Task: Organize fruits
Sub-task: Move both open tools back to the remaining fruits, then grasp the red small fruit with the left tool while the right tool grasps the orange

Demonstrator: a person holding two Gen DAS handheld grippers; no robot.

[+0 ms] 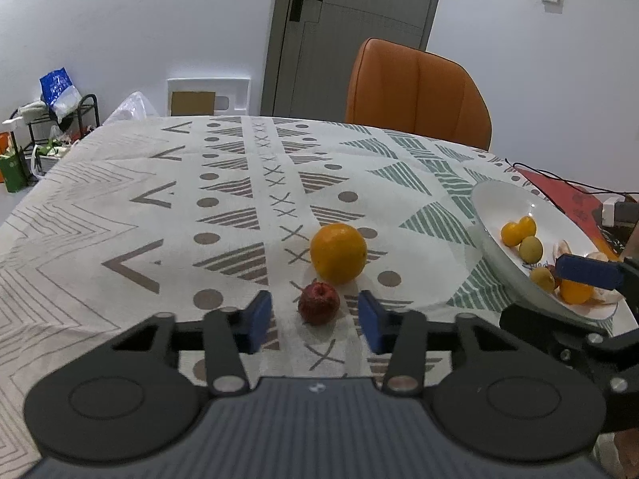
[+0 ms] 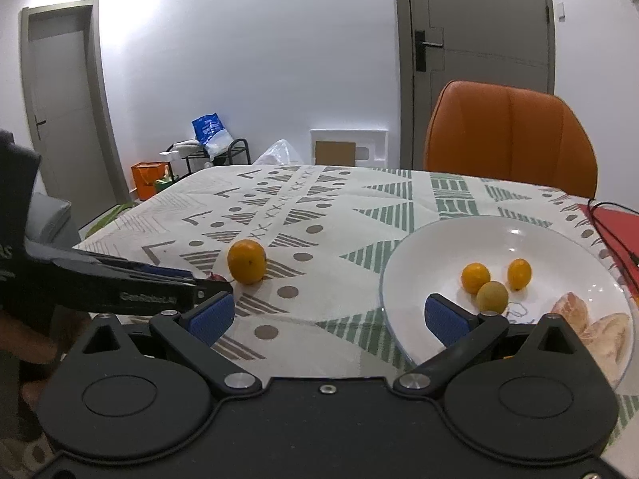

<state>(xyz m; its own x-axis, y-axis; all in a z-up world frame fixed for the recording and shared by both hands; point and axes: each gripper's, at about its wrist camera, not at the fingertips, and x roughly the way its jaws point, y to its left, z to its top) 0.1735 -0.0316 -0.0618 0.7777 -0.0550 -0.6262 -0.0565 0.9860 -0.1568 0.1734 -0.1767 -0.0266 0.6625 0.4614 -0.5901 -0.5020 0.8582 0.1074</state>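
Surface: patterned tablecloth (image 1: 120,183), triangles, dots, crosses.
Left gripper (image 1: 315,321): jaws apart, flanking red fruit (image 1: 318,303) on the cloth without touching; side lettering in right view too blurred to read.
Orange (image 1: 338,252): on cloth just beyond red fruit, roundish, no clear long axis.
White bowl (image 2: 419,255): right side; holds small yellow fruits (image 2: 475,277) and peel.
Right gripper (image 2: 329,317): jaws wide apart, empty, at bowl's near rim.

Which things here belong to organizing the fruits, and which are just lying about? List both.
Job: orange, small red fruit between the open left gripper fingers, white plate with small yellow fruits and peeled segments, open right gripper.

Lying about: orange chair, black cable, blue bag.
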